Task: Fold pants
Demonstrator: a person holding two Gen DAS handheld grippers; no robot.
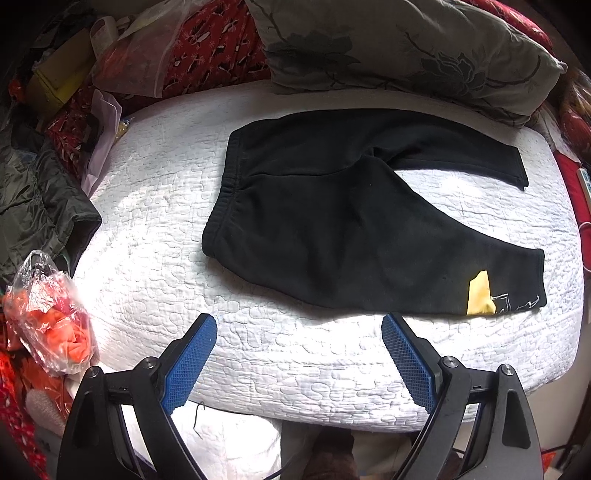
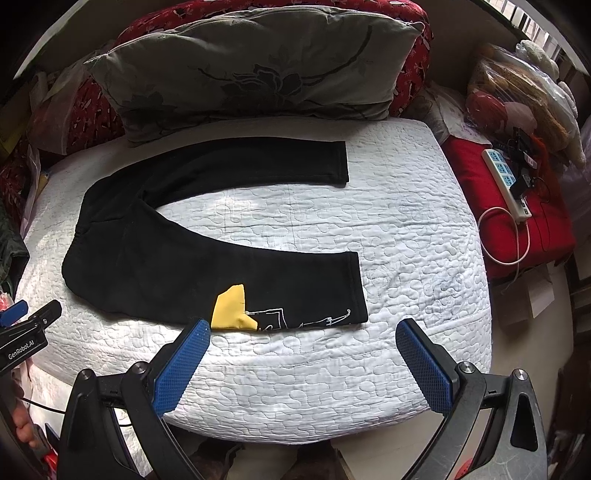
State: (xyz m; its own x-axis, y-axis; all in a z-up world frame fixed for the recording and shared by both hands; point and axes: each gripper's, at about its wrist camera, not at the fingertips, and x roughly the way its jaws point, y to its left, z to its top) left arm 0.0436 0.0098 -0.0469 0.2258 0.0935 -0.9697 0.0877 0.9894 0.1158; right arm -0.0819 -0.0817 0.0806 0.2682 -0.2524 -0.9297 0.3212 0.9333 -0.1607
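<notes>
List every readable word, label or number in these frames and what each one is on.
"GenRobot.AI": white print on the black body of the left gripper, seen from the right wrist.
White line graphic by the yellow patch on the black pants: no legible words.
Bottle label among the clutter: too blurred to read.

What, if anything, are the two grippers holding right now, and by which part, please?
Nothing is held. The left gripper and right gripper are both open above the white quilt, short of the black pants lying flat.
</notes>
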